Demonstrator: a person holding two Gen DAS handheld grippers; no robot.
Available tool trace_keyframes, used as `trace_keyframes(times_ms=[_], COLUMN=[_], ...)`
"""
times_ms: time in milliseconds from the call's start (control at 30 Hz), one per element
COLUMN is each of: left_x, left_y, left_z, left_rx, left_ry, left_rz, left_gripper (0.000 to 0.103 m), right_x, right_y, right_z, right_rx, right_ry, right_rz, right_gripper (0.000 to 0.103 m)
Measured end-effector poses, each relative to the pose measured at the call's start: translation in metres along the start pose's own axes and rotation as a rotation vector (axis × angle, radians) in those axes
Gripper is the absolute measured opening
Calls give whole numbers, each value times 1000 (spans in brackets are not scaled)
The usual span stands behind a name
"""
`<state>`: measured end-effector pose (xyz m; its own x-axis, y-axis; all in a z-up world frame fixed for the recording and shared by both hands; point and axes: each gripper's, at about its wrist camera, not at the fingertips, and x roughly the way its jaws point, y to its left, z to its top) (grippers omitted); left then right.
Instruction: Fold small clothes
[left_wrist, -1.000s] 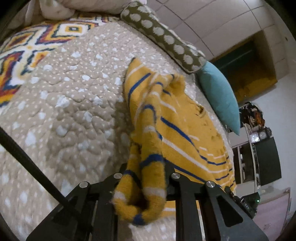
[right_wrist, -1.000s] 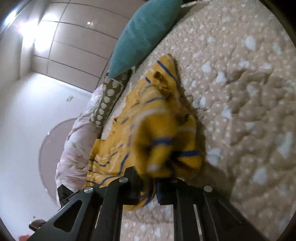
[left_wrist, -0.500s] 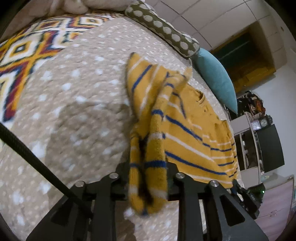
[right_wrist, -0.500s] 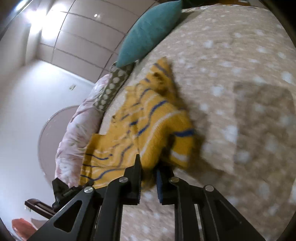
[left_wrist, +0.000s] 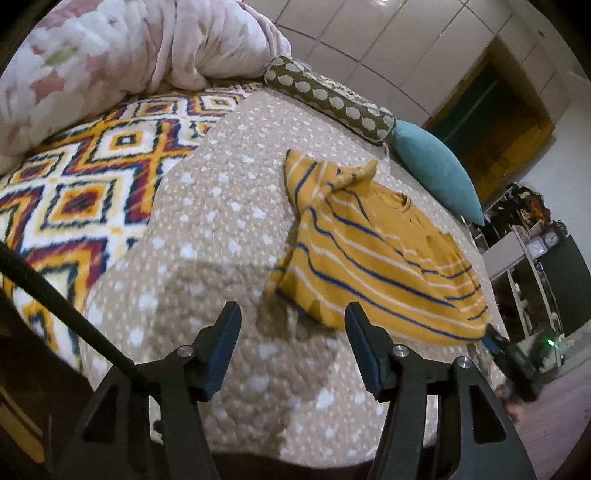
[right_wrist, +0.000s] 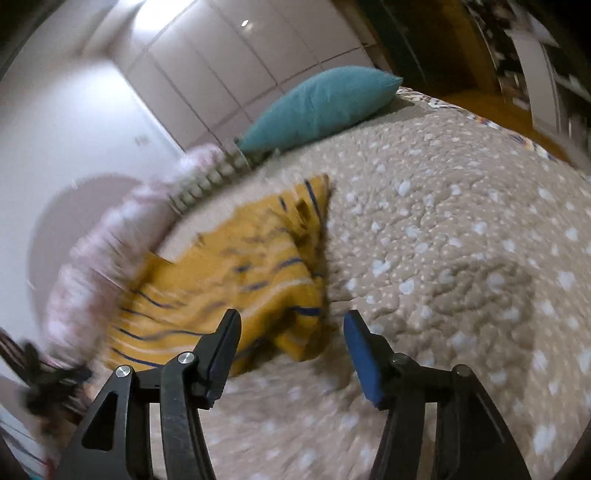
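Fuzzy striped yellow garment (left_wrist: 373, 258) lies folded on nubby bedspread (left_wrist: 221, 229).

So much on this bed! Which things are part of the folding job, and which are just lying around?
Part of the job:
- yellow striped top
- left tongs and right tongs, both just opened, nothing between them

Just lying about:
- teal cushion
- spotted bolster
- pink duvet
- patterned blanket

Bedspread (left_wrist: 221, 206) free; pillows (left_wrist: 436, 170) seemingly bound far edge
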<state>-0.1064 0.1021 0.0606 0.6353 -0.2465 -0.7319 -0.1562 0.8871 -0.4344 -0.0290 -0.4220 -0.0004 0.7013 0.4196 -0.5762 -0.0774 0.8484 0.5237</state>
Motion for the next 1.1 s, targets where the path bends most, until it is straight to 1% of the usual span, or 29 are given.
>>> trace_keyframes(times_ms=[33,67,100,133,200,233,300,333,400,433,467,500,533,600,667,700,800,867,900,933,1000,1100], left_x=[-2,-2,-4,-9,-18,-22,-28,-31,-35,-36,-37,-37,-38,-38,-39,-39,-40,-42,-43,-45,-47,-52], left_y=[0,-2,-2,-2,-3,-4,-7,-10,-13,-15,-17,-19,-20,-24,-28,-28,-27,-23,-20,-16,-11,0], left_z=[-3,-4,-5,-6,-8,-8,-9,-11,-13,-15,-16,-17,-18,-22,-28,-30,-36,-40,-41,-43,-45,-50], left_rx=[0,-2,-4,-6,-1,9,29,45,68,83,93,105,117,143,170,181,207,210,208,206,208,218], left_ry=[10,16,17,13,-5,-14,-27,-36,-45,-50,-52,-53,-55,-61,-69,-70,-67,-70,-74,-79,-84,-101], left_rz=[3,3,0,-5,-10,-8,0,11,31,46,57,69,82,109,138,149,168,168,166,163,156,159], left_gripper=[57,57,57,57,57,57,57,59,62,62,63,63,64,65,69,71,72,72,72,73,73,73], right_x=[10,21,29,24,8,-7,-34,-40,-46,-48,-52,-56,-64,-78,-82,-77,-43,-12,5,25,57,113], right_y=[0,-3,-7,-11,-10,-8,-5,-6,-9,-14,-15,-15,-15,-8,15,26,60,90,105,125,160,223], right_z=[-4,-8,-10,-9,-1,5,15,15,12,8,6,5,6,11,21,25,28,26,28,28,27,21], right_rx=[-10,16,88,141,181,185,158,150,125,93,65,48,42,38,-5,-26,-87,-133,-144,-157,-206,-312], right_ry=[18,60,123,123,109,95,82,90,135,162,165,162,148,107,73,80,122,143,160,177,208,251], right_rz=[2,49,138,194,277,296,295,279,150,35,-41,-84,-94,-69,-35,-23,-13,-6,12,36,53,26], right_gripper=[52,11,9,9,8,8,7,6,7,8,10,10,10,10,10,10,10,10,10,10,10,10])
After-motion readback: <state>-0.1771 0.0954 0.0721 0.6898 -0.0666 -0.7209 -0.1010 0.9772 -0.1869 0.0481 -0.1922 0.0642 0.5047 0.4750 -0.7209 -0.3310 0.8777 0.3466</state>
